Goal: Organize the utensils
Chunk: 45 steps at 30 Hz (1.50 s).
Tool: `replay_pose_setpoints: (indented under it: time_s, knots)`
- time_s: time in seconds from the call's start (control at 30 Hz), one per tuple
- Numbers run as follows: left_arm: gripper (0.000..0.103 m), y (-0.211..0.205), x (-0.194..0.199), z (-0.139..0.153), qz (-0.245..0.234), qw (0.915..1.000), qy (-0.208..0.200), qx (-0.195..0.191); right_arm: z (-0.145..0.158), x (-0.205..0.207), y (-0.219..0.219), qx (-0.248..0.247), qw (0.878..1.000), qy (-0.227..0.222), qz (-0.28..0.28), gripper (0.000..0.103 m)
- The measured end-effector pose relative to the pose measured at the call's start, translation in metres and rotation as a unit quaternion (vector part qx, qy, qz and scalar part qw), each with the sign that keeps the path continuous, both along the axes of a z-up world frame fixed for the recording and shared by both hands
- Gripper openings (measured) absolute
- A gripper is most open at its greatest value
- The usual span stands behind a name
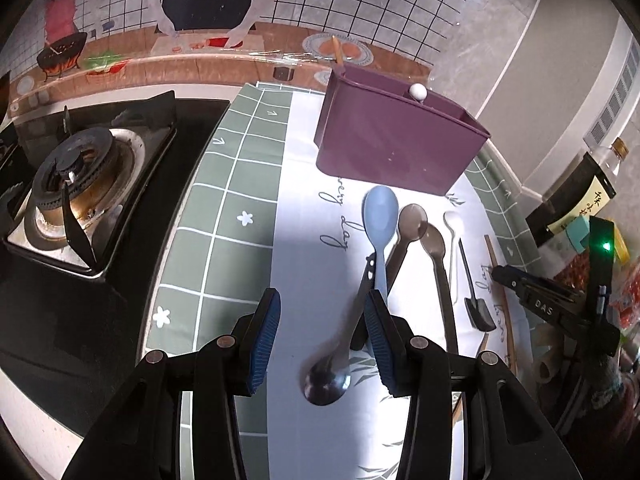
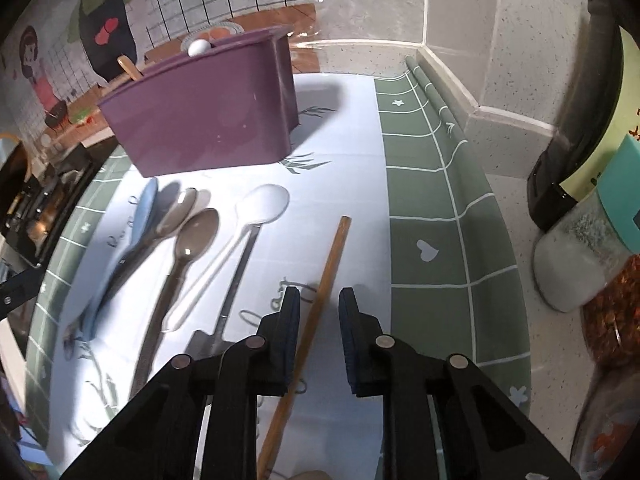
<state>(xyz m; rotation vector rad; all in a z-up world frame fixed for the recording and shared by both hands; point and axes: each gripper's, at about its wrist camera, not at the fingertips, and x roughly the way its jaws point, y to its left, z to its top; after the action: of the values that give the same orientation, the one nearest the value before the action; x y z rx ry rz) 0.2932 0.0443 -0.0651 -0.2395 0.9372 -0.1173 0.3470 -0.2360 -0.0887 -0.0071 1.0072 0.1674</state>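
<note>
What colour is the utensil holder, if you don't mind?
Purple; the utensil holder shows best in the left wrist view.

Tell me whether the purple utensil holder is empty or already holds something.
Not empty. The purple utensil holder stands upright with a wooden handle and a white rounded tip sticking above its rim.

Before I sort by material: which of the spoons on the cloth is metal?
The shiny steel spoon, whose bowl lies between the left gripper fingers. The others are plastic: a blue spoon, two smoky translucent ones and a white one.
</note>
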Motion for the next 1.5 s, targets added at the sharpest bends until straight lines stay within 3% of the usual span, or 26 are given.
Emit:
replay_pose_setpoints:
  time_s: [0.2,0.33,0.6,0.77,1.03,1.23,1.5]
  knots:
    - [0.045,-0.009,0.004,-0.004,-0.011,0.9999,0.007,-0.001,-0.002,0.005,0.005,-0.021,1.000,-0.009,0.006,0.009]
    - [0.045,-0.017,0.010,-0.006,-0.020,0.9997,0.013,-0.003,0.001,0.003,-0.003,0.016,1.000,-0.004,0.007,0.005]
    - [0.045,-0.034,0.034,-0.013,-0.044,0.9988,0.021,-0.006,0.031,-0.021,-0.024,0.053,0.998,-0.042,-0.014,0.005]
    - [0.045,-0.048,0.072,-0.013,-0.050,0.9985,0.023,0.000,0.049,-0.037,-0.030,0.071,0.995,-0.061,-0.016,0.005]
    - [0.044,-0.070,0.126,-0.027,-0.059,0.9962,0.062,0.014,0.058,-0.047,-0.025,0.075,0.995,-0.070,-0.009,0.005]
    - [0.036,-0.070,0.137,-0.032,-0.057,0.9954,0.073,0.026,0.061,-0.055,-0.026,0.076,0.994,-0.073,-0.006,0.005]
    - [0.035,-0.069,0.132,-0.029,-0.050,0.9964,0.059,0.035,0.065,-0.056,-0.025,0.078,0.994,-0.077,-0.001,0.005]
